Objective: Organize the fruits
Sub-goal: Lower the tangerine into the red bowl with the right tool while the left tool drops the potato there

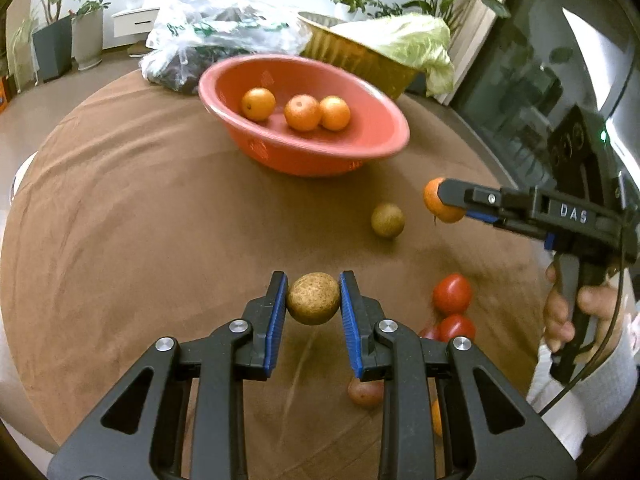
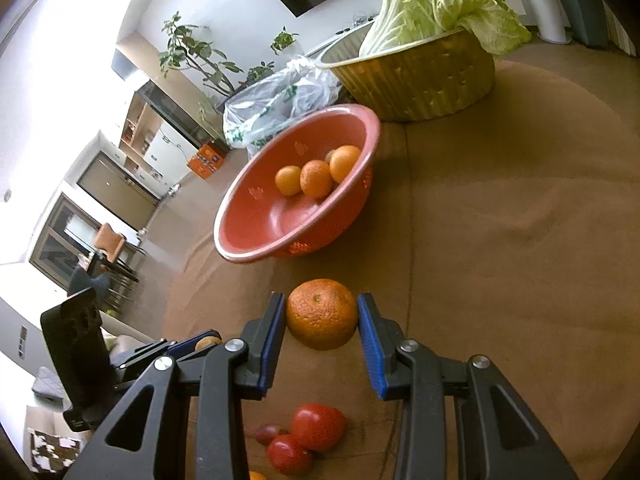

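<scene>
My left gripper (image 1: 313, 299) is shut on a round brown fruit (image 1: 313, 298), held above the brown tablecloth. My right gripper (image 2: 322, 316) is shut on an orange (image 2: 322, 314); in the left wrist view that orange (image 1: 434, 200) hangs at the right gripper's (image 1: 442, 200) tip, right of the bowl. A red bowl (image 1: 372, 120) with three oranges (image 1: 303, 112) stands at the table's middle back; in the right wrist view the bowl (image 2: 256, 224) lies ahead and to the left. A second brown fruit (image 1: 387, 220) lies on the cloth between the two grippers.
Red tomatoes (image 1: 452, 294) and a small reddish fruit (image 1: 364, 392) lie near the right front. Behind the bowl stand a gold basket (image 1: 360, 60) with cabbage (image 1: 416, 44) and a plastic bag (image 1: 216, 36). A hand (image 1: 560, 316) holds the right gripper's handle.
</scene>
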`<state>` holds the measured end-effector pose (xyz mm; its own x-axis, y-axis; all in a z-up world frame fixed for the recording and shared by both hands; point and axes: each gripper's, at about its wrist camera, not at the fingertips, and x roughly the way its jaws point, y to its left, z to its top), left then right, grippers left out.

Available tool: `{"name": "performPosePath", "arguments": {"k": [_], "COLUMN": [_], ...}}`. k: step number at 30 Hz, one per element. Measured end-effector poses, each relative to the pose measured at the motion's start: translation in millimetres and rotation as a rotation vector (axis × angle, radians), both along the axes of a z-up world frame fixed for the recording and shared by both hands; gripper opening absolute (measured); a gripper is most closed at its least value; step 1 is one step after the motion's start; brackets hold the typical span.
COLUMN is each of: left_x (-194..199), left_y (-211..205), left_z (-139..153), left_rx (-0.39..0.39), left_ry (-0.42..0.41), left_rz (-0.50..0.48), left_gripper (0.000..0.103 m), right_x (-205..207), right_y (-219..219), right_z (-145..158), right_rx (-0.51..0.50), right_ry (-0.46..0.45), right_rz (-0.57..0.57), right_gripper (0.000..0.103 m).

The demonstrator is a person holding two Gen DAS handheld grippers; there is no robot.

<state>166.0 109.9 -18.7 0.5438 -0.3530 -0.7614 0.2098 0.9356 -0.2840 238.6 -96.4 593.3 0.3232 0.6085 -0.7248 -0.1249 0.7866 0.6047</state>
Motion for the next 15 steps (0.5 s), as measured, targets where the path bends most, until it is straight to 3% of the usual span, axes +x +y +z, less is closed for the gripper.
{"name": "performPosePath", "arguments": {"k": [4, 15], "left_x": [6, 39], "left_y": [7, 9], "left_z": [14, 48], "left_rx": [-0.038, -0.04], "left_ry": [-0.024, -0.098], "left_rz": [0.014, 0.027], "left_gripper": [0.025, 0.025], "right_x": [5, 26], "right_y": [0, 12], "right_z": [6, 24], "right_rx": [0.029, 0.063], "right_ry": [-0.011, -0.06], "right_rz": [-0.011, -0.016], "right_gripper": [0.039, 0.039]}}
